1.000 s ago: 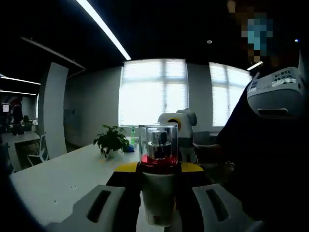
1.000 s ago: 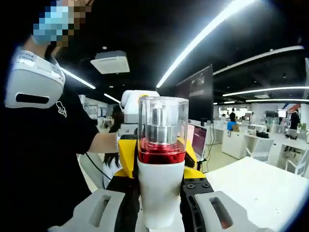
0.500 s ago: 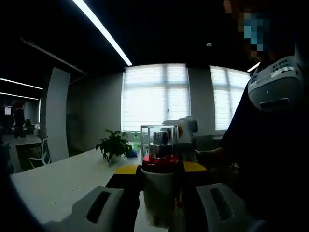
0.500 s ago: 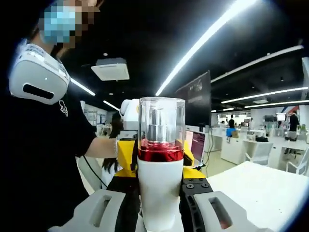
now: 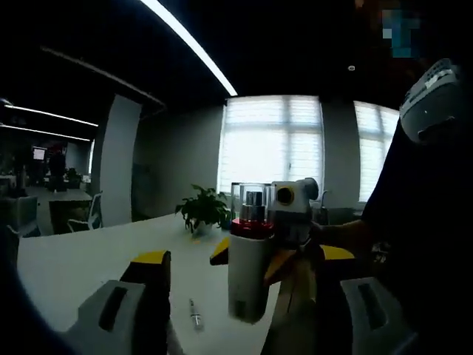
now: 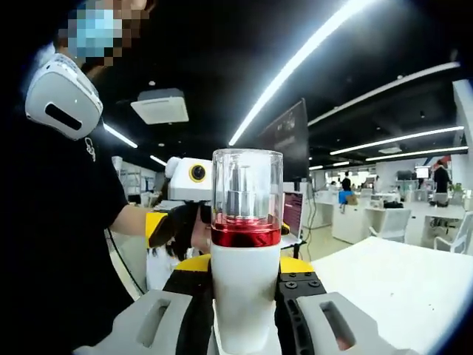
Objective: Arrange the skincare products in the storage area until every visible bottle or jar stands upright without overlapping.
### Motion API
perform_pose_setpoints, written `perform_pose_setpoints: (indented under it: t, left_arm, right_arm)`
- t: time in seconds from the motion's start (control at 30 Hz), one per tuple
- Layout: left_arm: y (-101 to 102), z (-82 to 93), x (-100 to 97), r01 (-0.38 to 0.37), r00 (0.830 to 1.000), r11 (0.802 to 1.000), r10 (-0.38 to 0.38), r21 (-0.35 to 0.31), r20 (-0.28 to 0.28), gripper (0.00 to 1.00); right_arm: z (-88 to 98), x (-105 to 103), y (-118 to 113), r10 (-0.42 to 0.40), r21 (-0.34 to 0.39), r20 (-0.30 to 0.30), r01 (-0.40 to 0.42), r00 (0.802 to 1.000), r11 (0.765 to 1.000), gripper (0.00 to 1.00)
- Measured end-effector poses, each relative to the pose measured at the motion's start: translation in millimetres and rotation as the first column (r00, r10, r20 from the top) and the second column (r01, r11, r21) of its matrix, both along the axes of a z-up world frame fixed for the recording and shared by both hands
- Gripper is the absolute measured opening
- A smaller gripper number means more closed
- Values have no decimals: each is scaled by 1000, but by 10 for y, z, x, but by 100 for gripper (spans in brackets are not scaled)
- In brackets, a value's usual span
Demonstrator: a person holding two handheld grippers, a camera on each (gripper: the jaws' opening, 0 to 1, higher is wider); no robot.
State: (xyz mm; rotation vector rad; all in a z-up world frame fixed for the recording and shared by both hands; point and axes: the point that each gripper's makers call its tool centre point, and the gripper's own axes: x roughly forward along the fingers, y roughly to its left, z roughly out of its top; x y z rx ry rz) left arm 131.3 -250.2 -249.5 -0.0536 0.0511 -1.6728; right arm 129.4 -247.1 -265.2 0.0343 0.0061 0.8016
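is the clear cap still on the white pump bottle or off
On: the clear cap covers the pump atop the white bottle held in the right gripper.

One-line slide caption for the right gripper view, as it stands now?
Right gripper shut on an upright white pump bottle with clear cap and red collar, above a white table.

Right gripper (image 6: pixel 244 325): bottom centre of right gripper view, jaws clamped on white bottle (image 6: pixel 245 296), bottle upright. Left gripper (image 5: pixel 244 318): jaws spread wide at bottom of left gripper view, gripping nothing. Left gripper body visible left of centre in right gripper view, person's forearm (image 6: pixel 133 220) behind it.
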Motion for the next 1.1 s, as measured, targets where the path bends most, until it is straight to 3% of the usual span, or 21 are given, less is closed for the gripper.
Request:
perform_pose_setpoints:
  t: [0.1,0.23,0.47,0.53,0.6,0.67,0.83,1.1]
  left_arm:
    - [10,-115,24,-22,1000,999,21,24,6,80]
    - [42,-262,94,-93,996,995,93,32,-11,89]
    - [160,-603,201,-187,981,976,191,107,-22,97]
    - [202,-696,228,-205,975,970,215,132,-62,99]
    - [247,-718,257,-230,963,967,243,112,-114,99]
    - [292,-785,307,-262,953,958,276,118,-124,99]
    - [311,-927,312,-275,949,946,295,169,-108,99]
    - [310,-1101,400,-316,927,932,343,178,-150,99]
  right_arm:
    - [-41,7,-4,3,9,0,-3,1000,1000,21]
    - [-107,34,-35,-15,2,-3,15,1000,1000,21]
    - [-255,51,-141,-25,-2,-11,25,1000,1000,21]
    - [-291,65,-160,-25,-2,-12,25,1000,1000,22]
    - [-358,88,-183,-27,-14,-12,26,1000,1000,22]
    - [-449,122,-215,-30,-20,-17,30,999,999,22]
    - [-627,174,-275,-21,-4,-23,21,1000,1000,21]
    - [-1166,334,-415,-24,14,-48,25,999,1000,22]
